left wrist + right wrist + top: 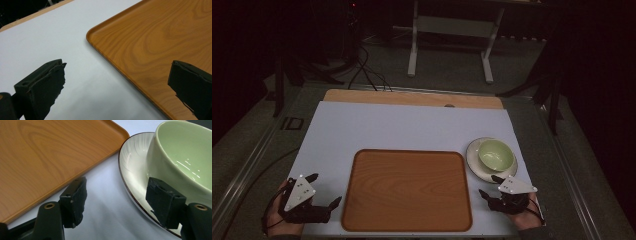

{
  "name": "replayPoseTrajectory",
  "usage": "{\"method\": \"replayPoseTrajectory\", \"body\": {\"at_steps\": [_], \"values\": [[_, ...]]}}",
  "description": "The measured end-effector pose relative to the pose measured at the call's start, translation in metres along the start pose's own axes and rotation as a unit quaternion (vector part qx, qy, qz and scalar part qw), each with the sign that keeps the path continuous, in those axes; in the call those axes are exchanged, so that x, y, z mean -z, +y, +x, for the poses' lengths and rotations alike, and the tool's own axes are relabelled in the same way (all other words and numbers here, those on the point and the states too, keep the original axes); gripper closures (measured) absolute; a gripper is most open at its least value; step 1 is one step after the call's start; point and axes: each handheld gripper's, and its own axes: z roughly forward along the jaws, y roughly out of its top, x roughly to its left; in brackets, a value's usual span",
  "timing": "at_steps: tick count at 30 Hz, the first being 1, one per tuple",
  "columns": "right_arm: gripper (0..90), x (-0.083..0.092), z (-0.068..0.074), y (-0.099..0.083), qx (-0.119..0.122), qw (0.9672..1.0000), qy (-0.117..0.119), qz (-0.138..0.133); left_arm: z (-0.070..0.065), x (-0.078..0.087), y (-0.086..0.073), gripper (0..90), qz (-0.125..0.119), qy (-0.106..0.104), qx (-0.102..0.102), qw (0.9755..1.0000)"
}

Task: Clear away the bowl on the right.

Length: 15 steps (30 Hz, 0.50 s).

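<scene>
A dim lab: white-topped table (412,125), floor cables (367,75), metal stand (452,30).

In the right gripper view the green bowl (185,155) runs off the top and right edges, and the plate (135,170) under it is cut off at the right and bottom — one of the fingers (163,202) covers part of its near rim. The wooden tray (45,152) beyond the other finger leaves that view at the left and top. In the left gripper view the tray (160,42) is cropped at the top, right and bottom — only one rounded corner shows ahead of the fingers (43,85). In the high view, the room behind the surface (412,125) is too dark to make out.
</scene>
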Motion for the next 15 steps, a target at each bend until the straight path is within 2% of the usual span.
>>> {"method": "replayPoseTrajectory", "body": {"at_steps": [15], "values": [[30.6,0.0013,0.0041,0.0041,0.004,1.0,0.005,-0.006,0.0019,0.003,-0.0003,0.8,-0.009,0.007,0.01,0.9999]]}}
